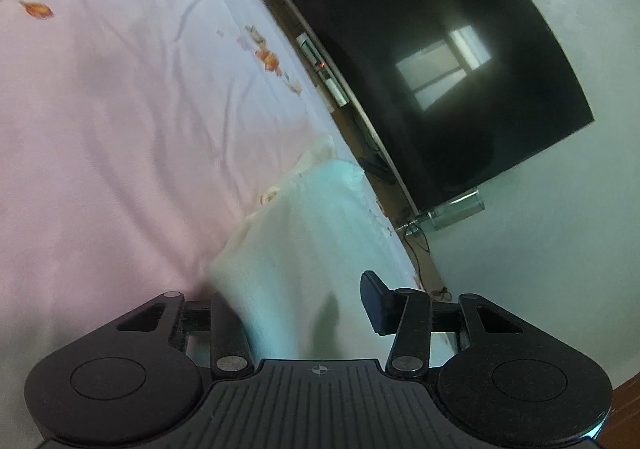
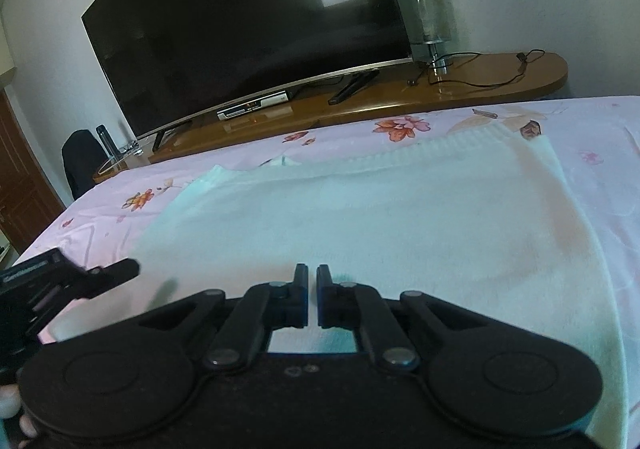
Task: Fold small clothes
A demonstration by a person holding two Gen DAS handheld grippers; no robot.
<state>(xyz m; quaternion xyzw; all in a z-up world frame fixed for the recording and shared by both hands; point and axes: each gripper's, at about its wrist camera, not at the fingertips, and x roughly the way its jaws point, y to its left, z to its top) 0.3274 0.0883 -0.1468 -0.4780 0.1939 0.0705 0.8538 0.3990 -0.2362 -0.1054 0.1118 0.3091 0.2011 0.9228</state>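
A pale mint-white knitted garment (image 2: 380, 217) lies spread flat on the pink floral bedsheet (image 2: 600, 129). My right gripper (image 2: 312, 289) sits at the garment's near edge with its jaws almost together; whether cloth is pinched between them I cannot tell. My left gripper (image 1: 296, 305) is open over the garment (image 1: 304, 233), its right finger (image 1: 376, 301) clear to see and its left finger hidden behind the blurred cloth. The left gripper also shows in the right wrist view (image 2: 112, 273), at the garment's left edge.
A large black TV (image 2: 248, 17) stands on a wooden shelf (image 2: 480, 85) behind the bed, with a set-top box (image 2: 252, 107), a glass lamp (image 2: 428, 17) and cables. A dark chair (image 2: 80, 157) and a brown door (image 2: 20, 177) are at the left.
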